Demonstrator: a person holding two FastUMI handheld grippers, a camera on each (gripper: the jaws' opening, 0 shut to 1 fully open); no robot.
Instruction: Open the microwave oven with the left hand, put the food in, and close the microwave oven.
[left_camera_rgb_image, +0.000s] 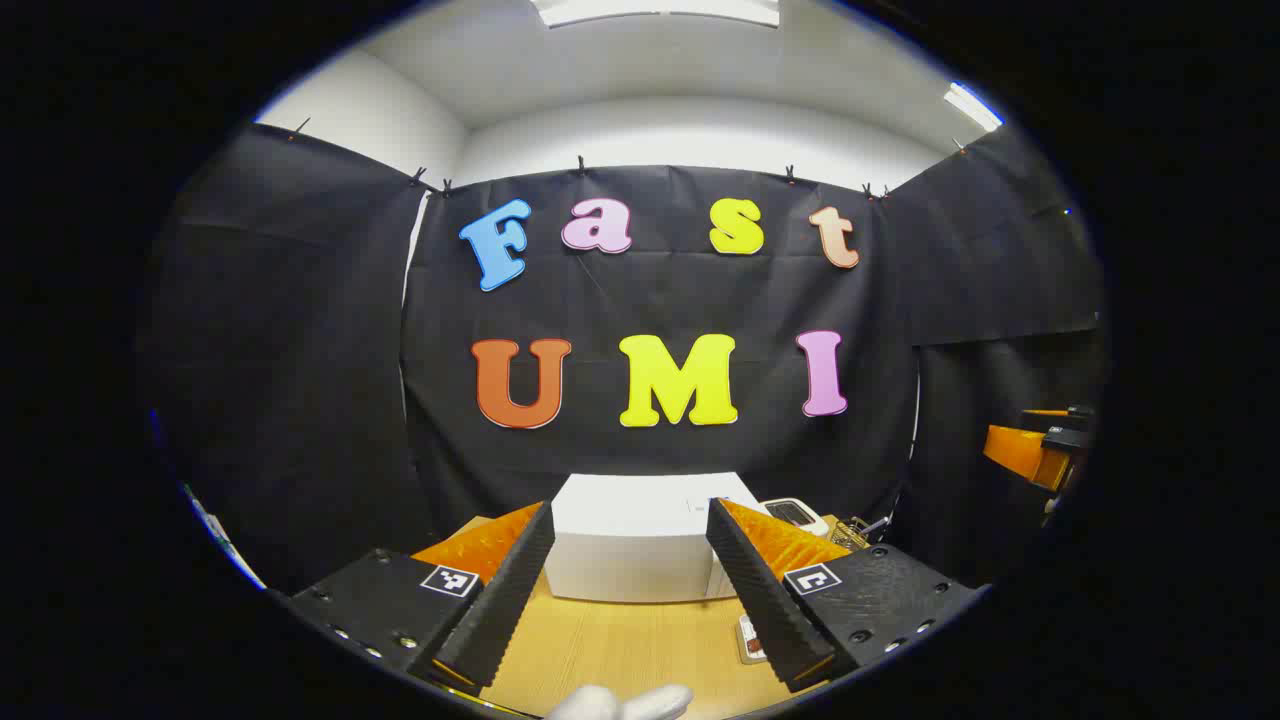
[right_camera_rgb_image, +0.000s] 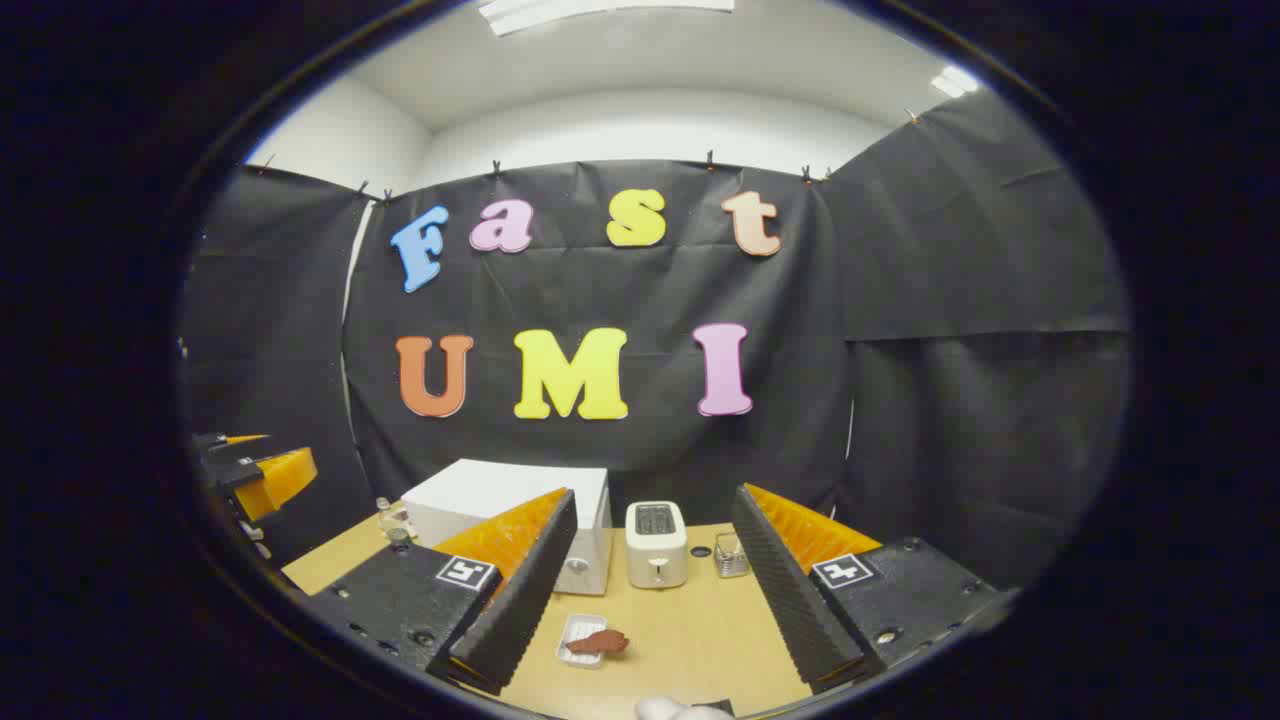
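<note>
Both grippers hang with fingers spread, nothing between them: the left gripper (left_camera_rgb_image: 635, 600) and the right gripper (right_camera_rgb_image: 650, 610). Just past the right one, brown food (right_camera_rgb_image: 600, 641) lies in a small white tray (right_camera_rgb_image: 580, 628) on the wooden table (right_camera_rgb_image: 690, 630). Farther back stands the white microwave (left_camera_rgb_image: 640, 545), its door side hard to make out, with a toaster (right_camera_rgb_image: 655, 543) beside it.

A white toaster (right_camera_rgb_image: 656, 543) stands upright on the wooden tabletop (right_camera_rgb_image: 690, 630) near its far edge, with a small wire rack (right_camera_rgb_image: 731, 556) just beside it at three o'clock and a small glass jar (right_camera_rgb_image: 386, 516) far off at nine o'clock
</note>
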